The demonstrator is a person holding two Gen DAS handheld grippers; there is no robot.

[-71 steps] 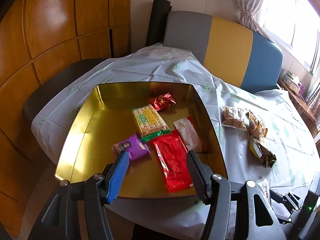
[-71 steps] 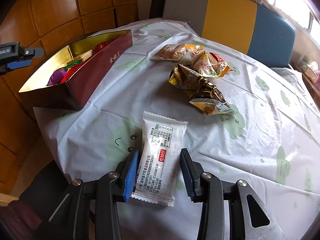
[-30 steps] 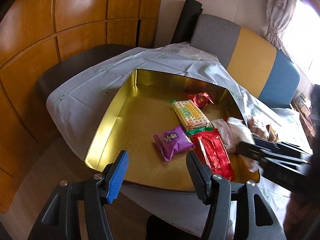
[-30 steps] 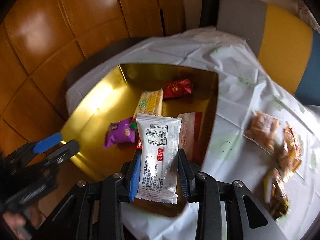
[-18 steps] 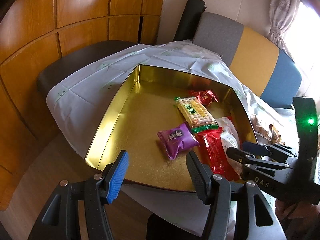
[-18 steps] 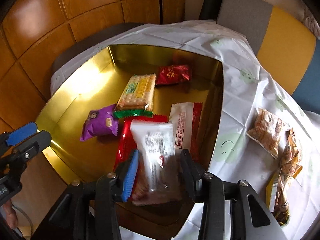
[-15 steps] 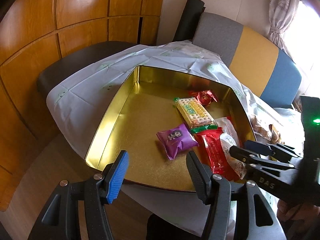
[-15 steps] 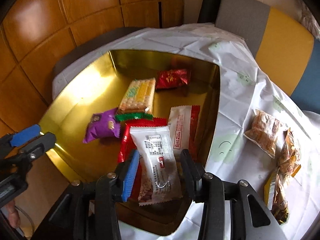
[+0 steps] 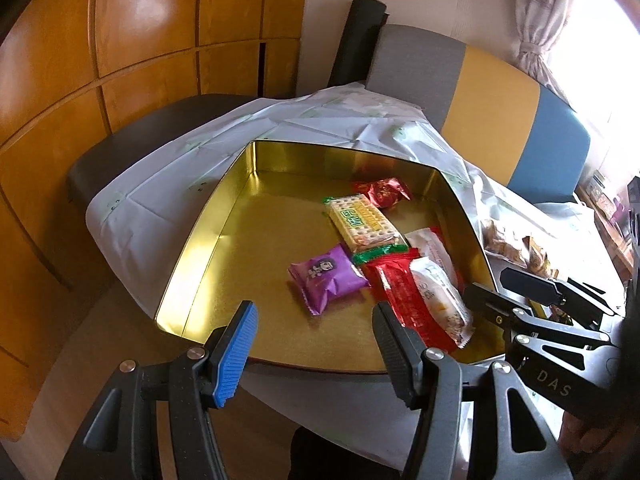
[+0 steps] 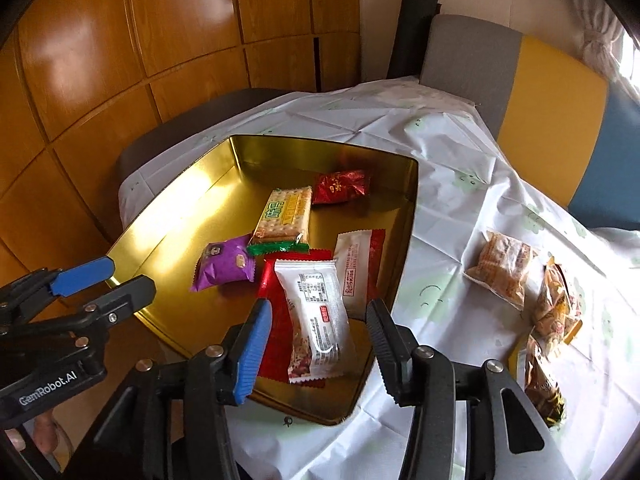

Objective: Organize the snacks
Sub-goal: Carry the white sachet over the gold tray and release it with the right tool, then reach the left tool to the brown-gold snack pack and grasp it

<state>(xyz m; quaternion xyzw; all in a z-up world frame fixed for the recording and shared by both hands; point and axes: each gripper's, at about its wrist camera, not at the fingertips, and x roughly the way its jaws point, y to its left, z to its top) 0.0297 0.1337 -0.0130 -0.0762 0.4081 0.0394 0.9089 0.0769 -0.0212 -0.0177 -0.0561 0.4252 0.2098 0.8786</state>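
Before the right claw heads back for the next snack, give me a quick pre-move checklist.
1. Right claw open and empty: ok, jaws spread, nothing between them.
2. White printed snack packet released into the gold rectangular tin: ok, it lies on the flat red packet, apart from both fingers.
3. Packet fully inside the tin's rim: ok.
4. Left claw out of the way: ok, open and empty at the tin's near edge.
5. Snacks left to fetch: ok, orange-brown clear packets lie on the white tablecloth.
6. Exact count of remaining snacks: cannot tell, they overlap.
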